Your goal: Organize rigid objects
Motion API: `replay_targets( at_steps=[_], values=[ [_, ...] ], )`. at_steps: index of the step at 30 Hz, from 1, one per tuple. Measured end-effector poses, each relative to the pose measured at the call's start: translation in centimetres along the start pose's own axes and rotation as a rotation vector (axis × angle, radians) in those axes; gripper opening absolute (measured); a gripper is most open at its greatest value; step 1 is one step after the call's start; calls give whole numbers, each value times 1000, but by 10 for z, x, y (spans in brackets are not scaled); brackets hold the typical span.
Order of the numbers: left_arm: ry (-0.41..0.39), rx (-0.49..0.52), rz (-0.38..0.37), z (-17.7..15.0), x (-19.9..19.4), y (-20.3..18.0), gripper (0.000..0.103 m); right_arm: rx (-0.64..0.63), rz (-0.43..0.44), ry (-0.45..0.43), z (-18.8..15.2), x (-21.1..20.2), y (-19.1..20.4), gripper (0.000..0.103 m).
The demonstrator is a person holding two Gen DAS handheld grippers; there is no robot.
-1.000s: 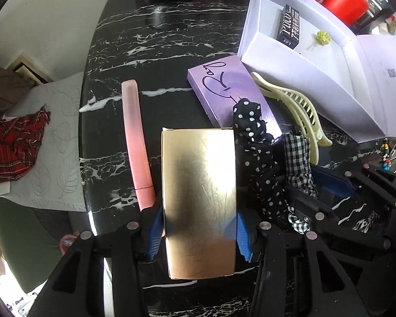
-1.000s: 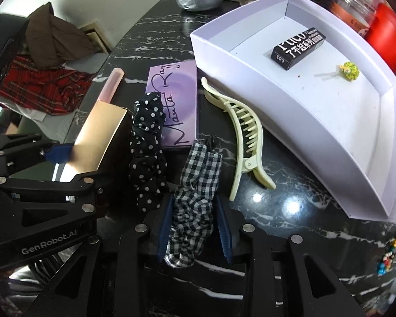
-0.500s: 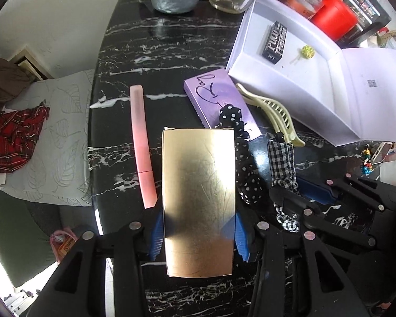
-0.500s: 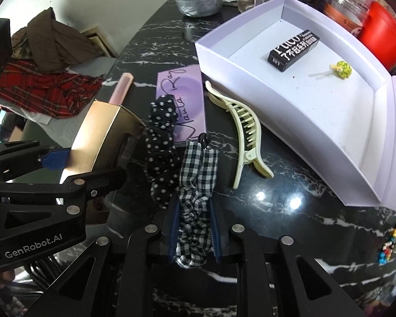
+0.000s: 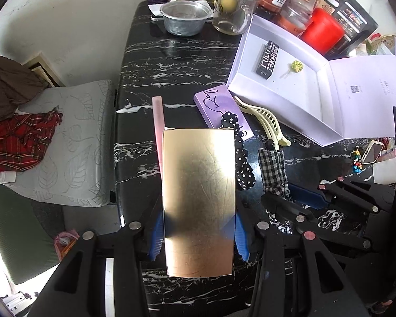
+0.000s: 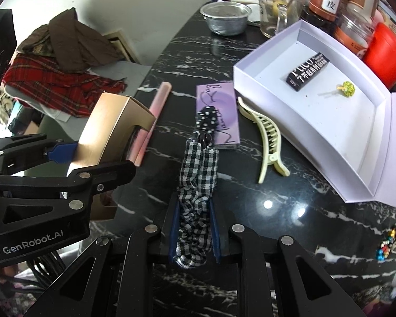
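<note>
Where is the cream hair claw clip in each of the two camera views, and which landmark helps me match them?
Left wrist view: the cream claw clip lies right of centre on the black marble table, between the purple box and the white tray.
Right wrist view: the clip lies right of centre, again between the purple box and the tray.
Shared landmark: the black lipstick carton inside the tray.

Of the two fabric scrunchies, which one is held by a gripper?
The black-and-white checked scrunchie, clamped in the right gripper; the black polka-dot scrunchie lies on the purple flat box.
</note>
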State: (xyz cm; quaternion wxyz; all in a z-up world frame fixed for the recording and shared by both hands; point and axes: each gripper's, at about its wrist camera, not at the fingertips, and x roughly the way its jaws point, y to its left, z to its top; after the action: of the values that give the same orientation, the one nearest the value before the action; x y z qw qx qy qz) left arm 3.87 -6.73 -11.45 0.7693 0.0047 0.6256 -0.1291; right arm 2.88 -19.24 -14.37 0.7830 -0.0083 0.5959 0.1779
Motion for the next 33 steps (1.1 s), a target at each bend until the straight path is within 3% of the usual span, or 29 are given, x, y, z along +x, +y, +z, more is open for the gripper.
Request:
replay_targets(
  at_steps=[14,33],
  values=[
    [-88,20,-10,12,-35,-6,44,-28,-28,-68,9,-40,13,20],
    [-184,150,-53,64,-64,-58,44,66,-97,-134,30,-89,-26,20]
  ],
)
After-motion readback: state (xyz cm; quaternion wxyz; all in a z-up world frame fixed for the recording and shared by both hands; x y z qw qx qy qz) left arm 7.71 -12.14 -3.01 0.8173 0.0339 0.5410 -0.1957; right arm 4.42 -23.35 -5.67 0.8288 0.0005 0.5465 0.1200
